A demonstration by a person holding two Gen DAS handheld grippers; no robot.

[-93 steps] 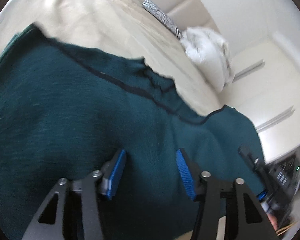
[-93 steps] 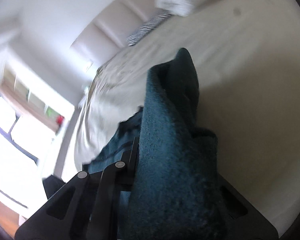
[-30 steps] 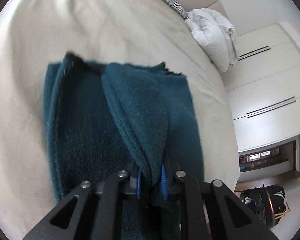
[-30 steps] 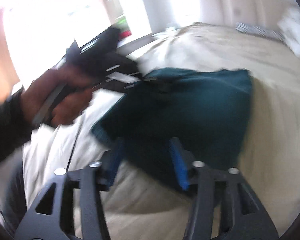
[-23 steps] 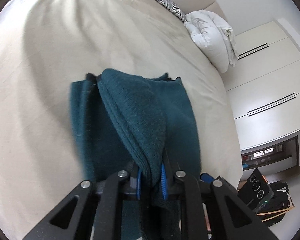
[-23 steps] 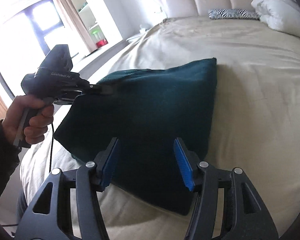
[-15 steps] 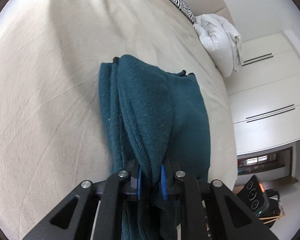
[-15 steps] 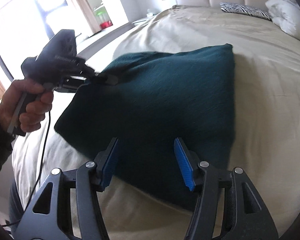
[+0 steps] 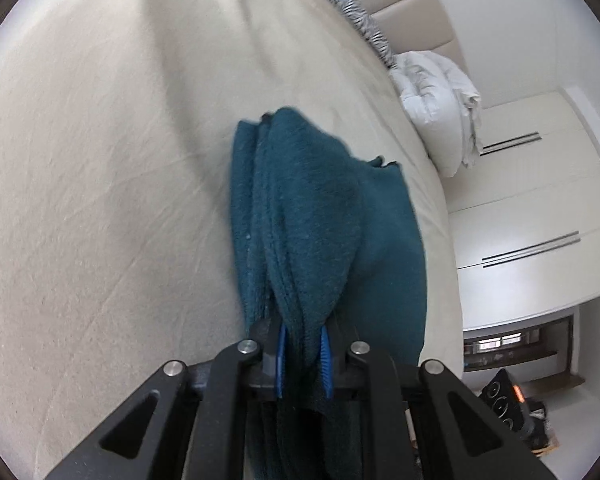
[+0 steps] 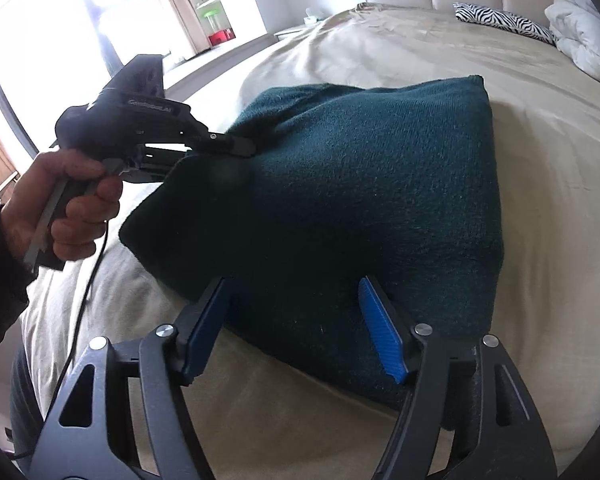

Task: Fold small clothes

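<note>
Beige bed (image 10: 380,48): folded dark-teal knit garment (image 10: 360,200) clamped by left gripper (image 9: 303,354); right gripper (image 10: 296,324), just widened, gaping empty over near edge.

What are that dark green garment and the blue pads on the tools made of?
The dark green garment looks like thick fleece or soft knit: matte, with a fuzzy nap and bulky folds; which of the two I can't tell. The blue pads on the right hand-held gripper look like ribbed rubber or soft plastic, going by their fine ridges. The bed cover seems to be smooth woven fabric with light creases.
</note>
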